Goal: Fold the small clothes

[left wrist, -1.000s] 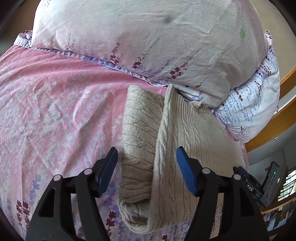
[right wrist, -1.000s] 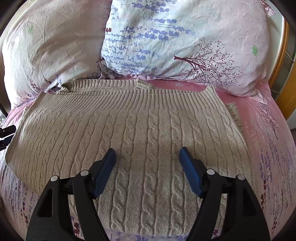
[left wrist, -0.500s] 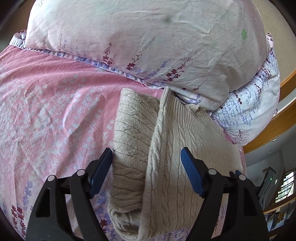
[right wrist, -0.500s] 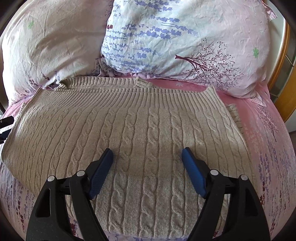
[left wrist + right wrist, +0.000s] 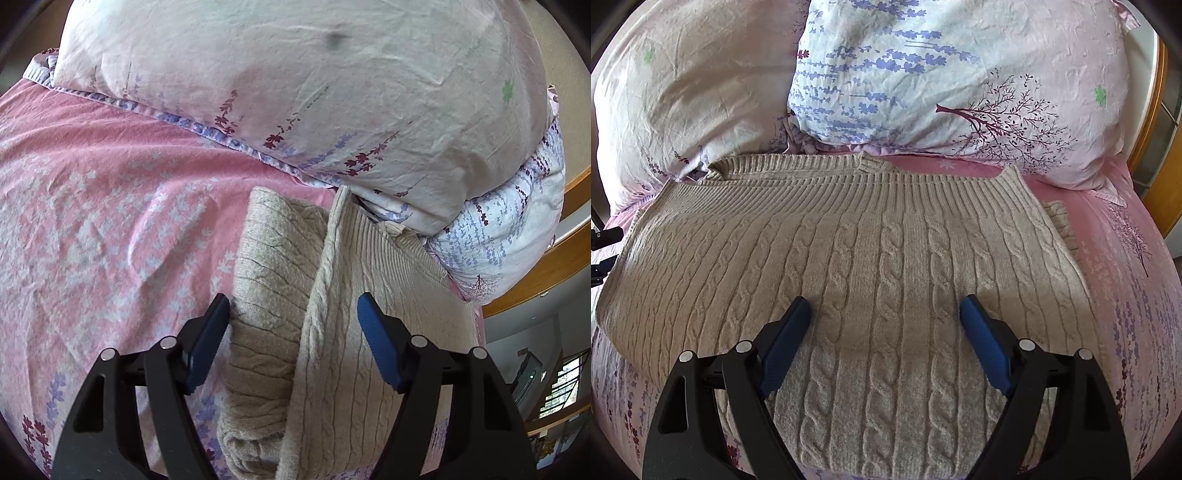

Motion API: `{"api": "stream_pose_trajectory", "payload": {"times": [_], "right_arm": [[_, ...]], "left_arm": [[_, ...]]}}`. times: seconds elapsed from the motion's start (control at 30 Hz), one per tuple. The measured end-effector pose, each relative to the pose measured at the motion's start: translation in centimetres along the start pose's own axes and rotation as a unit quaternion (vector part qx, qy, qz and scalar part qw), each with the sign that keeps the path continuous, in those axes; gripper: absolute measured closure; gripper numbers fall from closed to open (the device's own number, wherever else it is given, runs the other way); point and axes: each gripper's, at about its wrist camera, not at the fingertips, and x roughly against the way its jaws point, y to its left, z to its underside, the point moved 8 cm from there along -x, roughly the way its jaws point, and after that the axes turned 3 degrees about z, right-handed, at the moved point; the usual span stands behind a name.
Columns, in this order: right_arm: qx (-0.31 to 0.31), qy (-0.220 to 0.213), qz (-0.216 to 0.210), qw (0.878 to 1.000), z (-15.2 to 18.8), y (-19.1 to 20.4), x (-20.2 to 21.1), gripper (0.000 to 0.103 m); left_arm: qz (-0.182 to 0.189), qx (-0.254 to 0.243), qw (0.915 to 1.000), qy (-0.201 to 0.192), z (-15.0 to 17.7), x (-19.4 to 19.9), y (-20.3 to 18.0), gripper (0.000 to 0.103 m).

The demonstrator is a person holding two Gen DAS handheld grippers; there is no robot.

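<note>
A beige cable-knit sweater [image 5: 886, 258] lies flat on the pink bed, its ribbed hem toward the pillows. In the left wrist view the sweater [image 5: 369, 295] is seen from its side, with a sleeve [image 5: 273, 266] sticking out to the left of the body's edge. My left gripper [image 5: 293, 308] is open, its jaws astride that sleeve and the body's edge. My right gripper [image 5: 884, 308] is open, low over the middle of the sweater, holding nothing. The left gripper's tip [image 5: 604, 254] shows at the left edge of the right wrist view.
Two floral pillows [image 5: 942, 81] [image 5: 683, 92] press against the sweater's far edge. The pink floral sheet [image 5: 92, 221] spreads to the left. A wooden bed frame [image 5: 1160, 140] runs along the right side.
My left gripper has moved forward along the sleeve, so sleeve and body edge now sit between its jaws. My right gripper has crept slightly forward over the sweater. Both stayed open.
</note>
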Motion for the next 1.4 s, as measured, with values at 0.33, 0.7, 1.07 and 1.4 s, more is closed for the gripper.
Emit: {"api": "stream_pose_trajectory", "payload": {"times": [0.33, 0.7, 1.07, 1.4], "right_arm": [[-0.002, -0.003, -0.001, 1.000, 0.0, 0.0, 0.0, 0.017], [-0.002, -0.001, -0.002, 1.000, -0.1, 0.0, 0.0, 0.017], [-0.033, -0.007, -0.044, 0.998, -0.7, -1.4, 1.5, 0.018], [-0.146, -0.032, -0.212, 0.966, -2.2, -6.8, 4.8, 0.018]], "left_arm": [[0.101, 0.054, 0.9931, 0.025, 1.0, -0.9, -0.6, 0.048], [0.048, 0.040, 0.9979, 0.018, 1.5, -2.0, -1.3, 0.079], [0.147, 0.034, 0.9884, -0.017, 0.8, 0.7, -8.4, 0.084], [0.262, 0.016, 0.9646, 0.028, 3.0, -4.7, -22.5, 0.084]]}}
